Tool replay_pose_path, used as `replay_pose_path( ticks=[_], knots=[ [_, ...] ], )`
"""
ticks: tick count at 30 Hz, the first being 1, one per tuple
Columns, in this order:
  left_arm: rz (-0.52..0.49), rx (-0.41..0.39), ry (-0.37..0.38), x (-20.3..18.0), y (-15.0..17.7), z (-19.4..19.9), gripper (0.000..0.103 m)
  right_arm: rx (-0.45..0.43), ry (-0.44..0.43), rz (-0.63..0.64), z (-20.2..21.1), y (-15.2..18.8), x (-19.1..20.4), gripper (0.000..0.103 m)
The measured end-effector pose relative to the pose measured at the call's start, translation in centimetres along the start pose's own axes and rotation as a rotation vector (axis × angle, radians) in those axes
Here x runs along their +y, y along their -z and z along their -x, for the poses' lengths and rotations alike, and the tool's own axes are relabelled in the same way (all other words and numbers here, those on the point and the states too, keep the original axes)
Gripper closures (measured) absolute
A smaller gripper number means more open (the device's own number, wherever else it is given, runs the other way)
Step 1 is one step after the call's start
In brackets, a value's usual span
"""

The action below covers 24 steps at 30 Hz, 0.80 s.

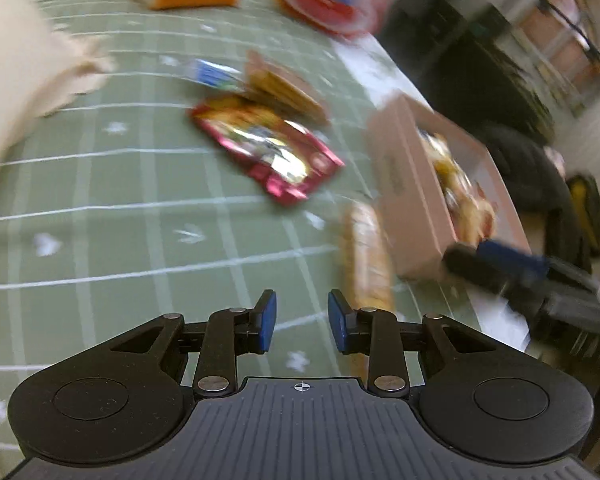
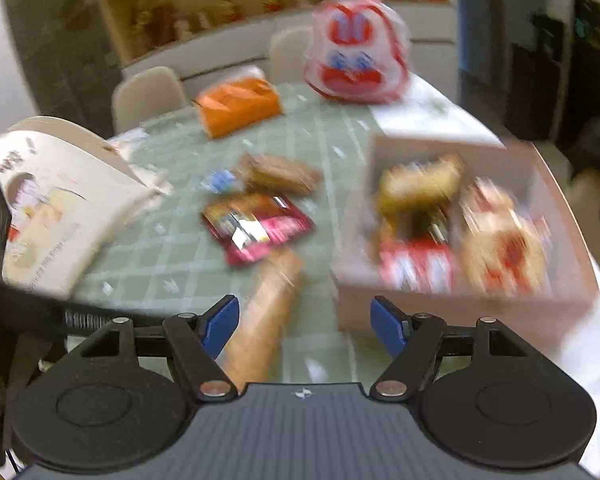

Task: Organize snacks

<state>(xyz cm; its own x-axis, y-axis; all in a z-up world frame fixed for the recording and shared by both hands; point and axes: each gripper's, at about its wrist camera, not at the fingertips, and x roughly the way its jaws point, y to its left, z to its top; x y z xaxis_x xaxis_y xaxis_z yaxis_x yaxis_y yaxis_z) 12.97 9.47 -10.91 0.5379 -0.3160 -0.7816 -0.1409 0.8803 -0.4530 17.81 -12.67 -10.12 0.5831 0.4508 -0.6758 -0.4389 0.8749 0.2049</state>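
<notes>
I'm seeing the box holding several snacks; red packet, long bar and biscuits are waiting outside. Both the left gripper and the right gripper are gaping, empty.

Green grid tablecloth is spread over the table. Open picture book seen at 9 o'clock; two white chairs at 11 o'clock.
</notes>
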Motion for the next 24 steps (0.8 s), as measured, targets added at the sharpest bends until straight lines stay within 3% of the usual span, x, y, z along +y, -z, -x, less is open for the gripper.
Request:
replay_pose_path(
  ticks=[2,3,7,14,16,18,24],
  knots=[
    [0.053,-0.045,-0.006,1.2,-0.5,1.3,0.071,-0.001,-0.039,0.017,-0.9,-3.0,0.7,0.029],
    [0.075,-0.07,-0.011,1.8,-0.7,2.0,0.071,0.011,-0.059,0.011,-1.8,-4.9,0.9,0.023],
    [0.13,-0.129,0.01,3.5,-0.7,3.4,0.071,0.068,-0.1,-0.063,-7.8,-11.1,1.2,0.019],
    [0.202,-0.136,0.073,6.2,0.0,3.3,0.071,0.169,0.022,-0.023,-21.1,-17.3,2.1,0.02],
    [0.225,-0.137,0.086,7.1,0.0,3.4,0.071,0.197,0.076,0.005,-24.1,-17.9,2.4,0.028],
    [0.247,-0.133,0.091,8.0,-0.1,3.4,0.071,0.253,0.072,0.042,-25.8,-17.6,2.9,0.057],
    [0.292,-0.12,0.066,9.6,-0.3,3.1,0.071,0.381,-0.12,0.051,-22.9,-13.7,5.0,0.06]
  ],
)
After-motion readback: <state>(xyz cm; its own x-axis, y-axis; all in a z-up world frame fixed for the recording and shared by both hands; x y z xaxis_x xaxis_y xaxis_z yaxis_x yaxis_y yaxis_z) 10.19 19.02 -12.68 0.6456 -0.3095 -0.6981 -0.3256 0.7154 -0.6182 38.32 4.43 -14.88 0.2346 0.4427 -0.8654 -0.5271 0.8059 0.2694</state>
